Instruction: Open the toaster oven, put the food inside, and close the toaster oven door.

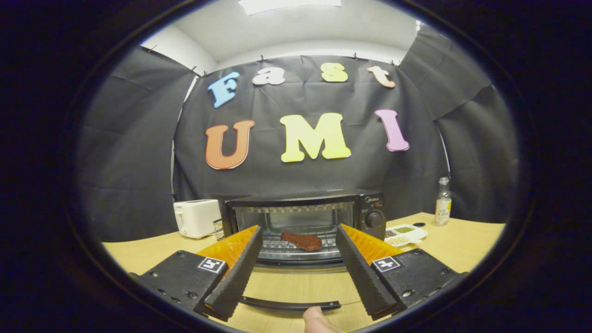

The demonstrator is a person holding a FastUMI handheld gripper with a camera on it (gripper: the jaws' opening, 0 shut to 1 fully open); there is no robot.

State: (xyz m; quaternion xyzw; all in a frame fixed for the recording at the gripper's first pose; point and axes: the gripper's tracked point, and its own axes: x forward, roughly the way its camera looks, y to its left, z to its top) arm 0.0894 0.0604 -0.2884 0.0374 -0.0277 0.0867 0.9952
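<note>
Oven open, steak on rack; ur claw spread wide, empty. Left: shut door.

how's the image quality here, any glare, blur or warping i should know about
Gripper view: strong fisheye bending, the table edge curves; even overhead light, soft shadows; toaster oven and food inside sharp; open gripper fingers crisp; fingertip at the bottom slightly soft; no harsh glare.
</note>
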